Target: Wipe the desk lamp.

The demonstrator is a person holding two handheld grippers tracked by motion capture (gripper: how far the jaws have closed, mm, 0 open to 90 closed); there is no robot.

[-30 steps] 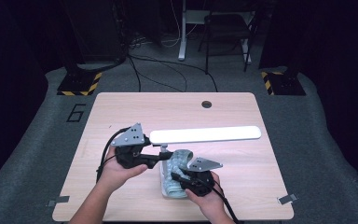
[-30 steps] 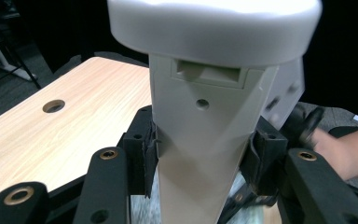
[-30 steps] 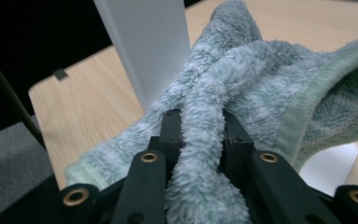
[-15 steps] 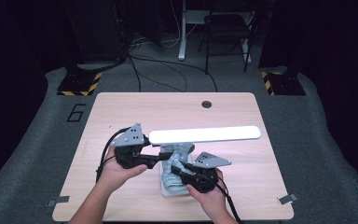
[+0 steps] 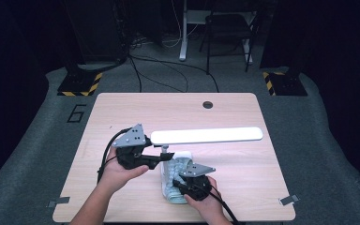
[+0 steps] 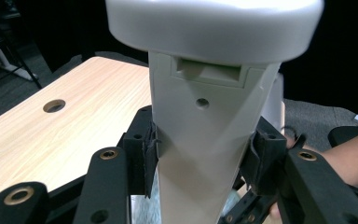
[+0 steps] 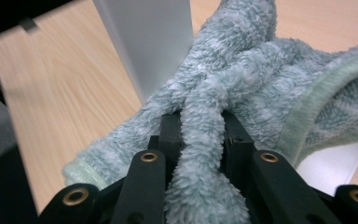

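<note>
A white desk lamp stands on the wooden table [image 5: 122, 108], its long lit head [image 5: 206, 135] lying level across the middle. My left gripper [image 5: 161, 159] is shut on the lamp's upright post [image 6: 205, 140], one pad on each side, just under the head [image 6: 214, 25]. A fluffy pale green cloth [image 5: 173, 173] lies bunched over the lamp's white base [image 7: 335, 163]. My right gripper [image 5: 180, 182] comes in from the front and is shut on a fold of that cloth [image 7: 242, 79], next to the post [image 7: 144, 42].
A round cable hole [image 5: 208, 104] sits near the table's far edge. Tape tabs [image 5: 288, 200] mark the front corners. Behind the table are floor cables, a chair [image 5: 229, 33] and yellow-black striped stand feet [image 5: 79, 84].
My right gripper has sunk and shifted slightly left, keeping its hold on the cloth. The left gripper and the lamp have stayed put.
</note>
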